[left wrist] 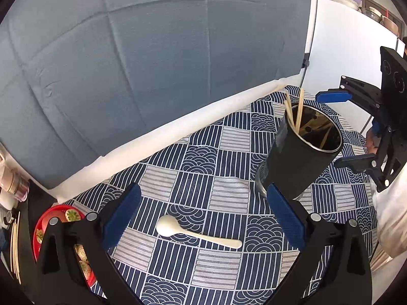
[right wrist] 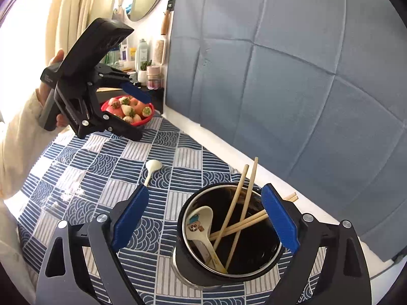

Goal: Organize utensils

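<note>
Left gripper (left wrist: 201,218) jaws wide apart, nothing held; white spoon (left wrist: 197,232) lying loose between them. Right gripper (right wrist: 206,226) also agape over black holder (right wrist: 229,233). Risk: spoon skidding from pads on slick cloth.

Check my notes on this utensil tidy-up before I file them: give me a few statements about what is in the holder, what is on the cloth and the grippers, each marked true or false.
1. A plain white spoon lies on the patterned tablecloth, outside the black utensil holder. True.
2. The holder is empty. False: it holds chopsticks and a spoon with a cartoon print.
3. The left gripper is shut on the white spoon. False: it is open and nothing is between its fingers.
4. The right gripper is open. True.
5. A red bowl of fruit stands in the background. True.
</note>
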The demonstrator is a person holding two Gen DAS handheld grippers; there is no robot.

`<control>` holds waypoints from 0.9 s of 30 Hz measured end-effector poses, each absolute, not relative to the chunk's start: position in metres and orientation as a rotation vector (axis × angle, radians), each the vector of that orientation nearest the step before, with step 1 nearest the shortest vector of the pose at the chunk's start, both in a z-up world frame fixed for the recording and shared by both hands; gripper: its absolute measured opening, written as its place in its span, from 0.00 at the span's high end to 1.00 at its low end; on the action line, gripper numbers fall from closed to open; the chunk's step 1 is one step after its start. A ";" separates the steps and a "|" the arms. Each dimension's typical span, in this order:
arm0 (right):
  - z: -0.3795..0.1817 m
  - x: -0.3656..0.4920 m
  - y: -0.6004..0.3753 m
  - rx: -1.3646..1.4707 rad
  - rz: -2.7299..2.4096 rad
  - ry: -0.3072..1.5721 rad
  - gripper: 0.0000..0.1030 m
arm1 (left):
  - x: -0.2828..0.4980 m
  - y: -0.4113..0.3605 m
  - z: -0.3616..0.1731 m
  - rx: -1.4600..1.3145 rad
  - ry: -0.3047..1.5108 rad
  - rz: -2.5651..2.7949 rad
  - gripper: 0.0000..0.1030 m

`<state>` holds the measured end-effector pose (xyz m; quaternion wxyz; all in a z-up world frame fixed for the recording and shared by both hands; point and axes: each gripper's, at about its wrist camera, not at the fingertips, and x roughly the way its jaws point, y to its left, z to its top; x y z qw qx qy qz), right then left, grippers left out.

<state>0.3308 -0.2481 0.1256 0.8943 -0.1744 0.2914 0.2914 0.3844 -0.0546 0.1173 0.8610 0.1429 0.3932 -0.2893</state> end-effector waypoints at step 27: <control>0.035 0.338 -0.109 -0.489 0.627 0.844 0.14 | 0.419 0.018 0.000 0.090 1.016 -0.425 0.06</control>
